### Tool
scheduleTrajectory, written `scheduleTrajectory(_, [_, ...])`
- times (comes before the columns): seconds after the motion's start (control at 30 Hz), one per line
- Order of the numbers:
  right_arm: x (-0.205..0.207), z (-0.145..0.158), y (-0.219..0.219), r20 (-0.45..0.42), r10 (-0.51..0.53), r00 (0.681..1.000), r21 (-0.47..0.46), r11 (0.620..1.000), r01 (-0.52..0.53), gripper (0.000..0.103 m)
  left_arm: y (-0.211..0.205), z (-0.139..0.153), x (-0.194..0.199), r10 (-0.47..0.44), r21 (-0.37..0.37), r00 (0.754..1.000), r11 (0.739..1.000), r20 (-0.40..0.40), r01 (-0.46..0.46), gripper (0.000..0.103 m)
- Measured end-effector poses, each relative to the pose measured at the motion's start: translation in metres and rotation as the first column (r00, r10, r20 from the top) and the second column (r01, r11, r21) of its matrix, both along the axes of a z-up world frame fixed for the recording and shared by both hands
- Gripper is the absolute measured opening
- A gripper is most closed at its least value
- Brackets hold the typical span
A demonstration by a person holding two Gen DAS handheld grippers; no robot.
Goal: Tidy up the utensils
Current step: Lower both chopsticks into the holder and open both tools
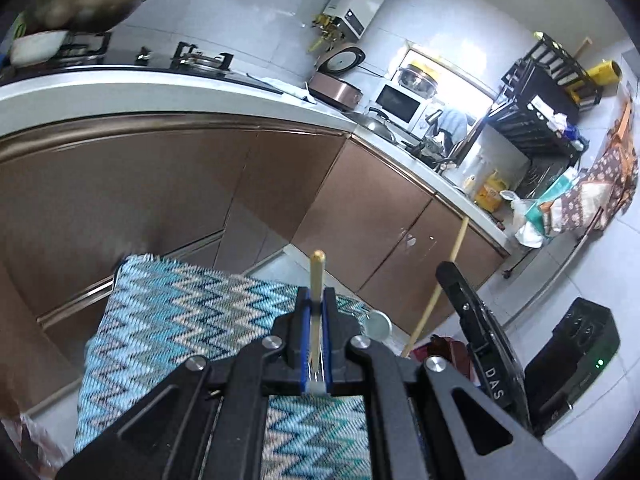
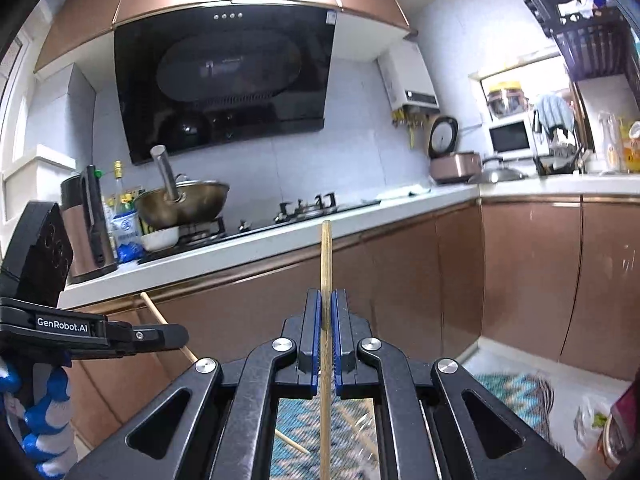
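My left tongs (image 1: 317, 300) are shut tight on a thin pale stick with a rounded gold tip (image 1: 318, 270). It may be a chopstick or the handle of a small utensil; I cannot tell which. Its tip pokes out past the blue pads. A small round silver thing (image 1: 378, 324) shows just right of these tongs; I cannot say what it is.

My right tongs (image 2: 327, 304) are shut tight on a long thin wooden chopstick (image 2: 326, 256). It stands almost straight up between the pads and runs down below them too.

Under both tongs lies a blue and white zigzag woven mat (image 1: 168, 312). Far ahead is the white kitchen bench (image 2: 280, 240) with the brown cupboards (image 2: 528, 276) below it. Another thin wooden stick (image 2: 154, 312) shows behind the left tongs, seen from the right camera.

What could go wrong? I think the sticks are thin and smooth, so either could turn or slip in the pads if I swing fast. The two tongs are near each other, so the sticks could bump and one could fall to the mat.
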State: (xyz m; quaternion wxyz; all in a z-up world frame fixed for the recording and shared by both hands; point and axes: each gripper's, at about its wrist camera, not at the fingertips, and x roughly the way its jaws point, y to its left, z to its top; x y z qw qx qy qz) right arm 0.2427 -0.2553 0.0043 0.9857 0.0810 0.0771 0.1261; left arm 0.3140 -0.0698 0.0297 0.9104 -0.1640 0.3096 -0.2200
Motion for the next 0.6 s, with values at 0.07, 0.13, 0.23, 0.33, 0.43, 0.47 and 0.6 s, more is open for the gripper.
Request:
scheduleTrajectory(0.07, [0.012,-0.008,-0.002,0.017,-0.009,1.000,-0.006,1.000,0.009,0.005,-0.013,-0.006,0.013,-0.005,0.017,1.000,1.000,0.001,0.005,0.004])
scheduleTrajectory(0.13, [0.023,-0.015,-0.006,0.024,-0.018,1.000,-0.007,1.000,0.019,0.005,-0.027,-0.016,0.027,-0.018,0.038,1.000,0.999,-0.007,0.018,0.005])
scheduleTrajectory(0.23, [0.039,-0.034,-0.011,0.025,-0.036,0.999,-0.007,0.999,0.036,0.005,-0.043,-0.032,0.042,-0.023,0.070,1.000,0.997,-0.016,0.024,0.004])
scheduleTrajectory(0.33, [0.045,-0.051,-0.015,0.029,-0.062,0.998,-0.021,0.998,0.063,0.005,-0.059,-0.047,0.052,-0.028,0.105,0.999,0.994,-0.019,0.030,0.005])
scheduleTrajectory(0.43, [0.049,-0.063,-0.017,0.020,-0.070,0.997,-0.024,0.997,0.071,0.005,-0.071,-0.061,0.059,-0.027,0.136,0.999,0.990,-0.021,0.029,0.005])
scheduleTrajectory(0.47, [0.051,-0.068,-0.019,0.017,-0.078,0.997,-0.029,0.997,0.078,0.005,-0.074,-0.065,0.060,-0.027,0.141,0.999,0.990,-0.023,0.030,0.005])
scheduleTrajectory(0.6, [0.048,-0.078,-0.021,0.015,-0.086,0.996,-0.031,0.996,0.087,0.006,-0.085,-0.080,0.063,-0.022,0.171,0.999,0.985,-0.030,0.027,0.005])
